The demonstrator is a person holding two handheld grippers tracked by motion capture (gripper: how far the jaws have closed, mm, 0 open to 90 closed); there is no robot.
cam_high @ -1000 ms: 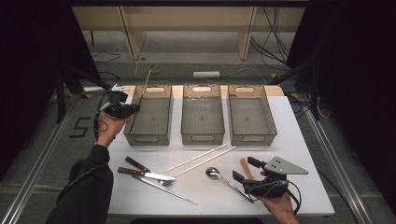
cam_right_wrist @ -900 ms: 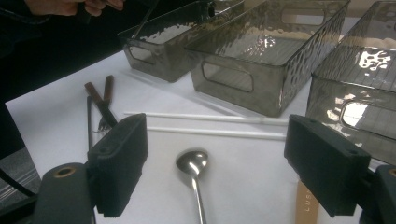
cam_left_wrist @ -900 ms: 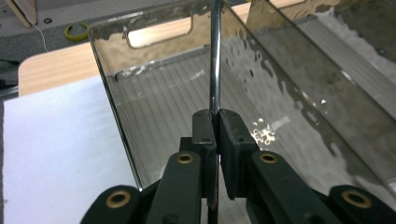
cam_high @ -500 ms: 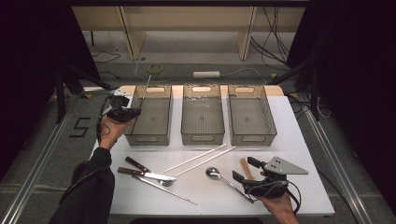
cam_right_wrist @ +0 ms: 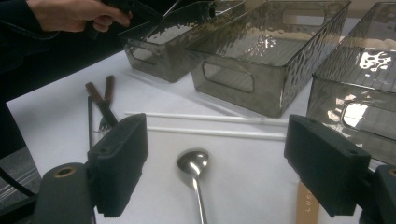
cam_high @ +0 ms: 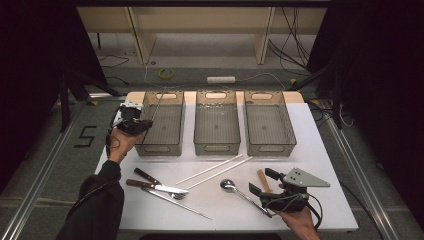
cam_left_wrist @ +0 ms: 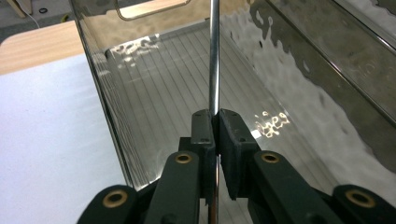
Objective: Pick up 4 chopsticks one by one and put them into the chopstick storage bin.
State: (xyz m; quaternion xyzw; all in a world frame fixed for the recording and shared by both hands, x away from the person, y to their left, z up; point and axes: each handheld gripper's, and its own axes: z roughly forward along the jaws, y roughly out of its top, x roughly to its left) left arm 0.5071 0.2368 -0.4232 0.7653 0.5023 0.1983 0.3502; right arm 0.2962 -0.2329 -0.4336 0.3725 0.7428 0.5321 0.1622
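The left gripper point(cam_left_wrist: 212, 122) has its jaws pinched on a thin, shiny metal rod point(cam_left_wrist: 214, 56), holding it over the leftmost of 3 clear smoked-plastic bins point(cam_high: 161, 122), tip pointing into it. The step in hand looks like dropping this piece into that bin; next, the jaws need to part low over the ribbed floor. The right gripper point(cam_right_wrist: 233, 168) hangs wide open and empty above a steel spoon point(cam_right_wrist: 192, 164) on the white table point(cam_high: 320, 150).
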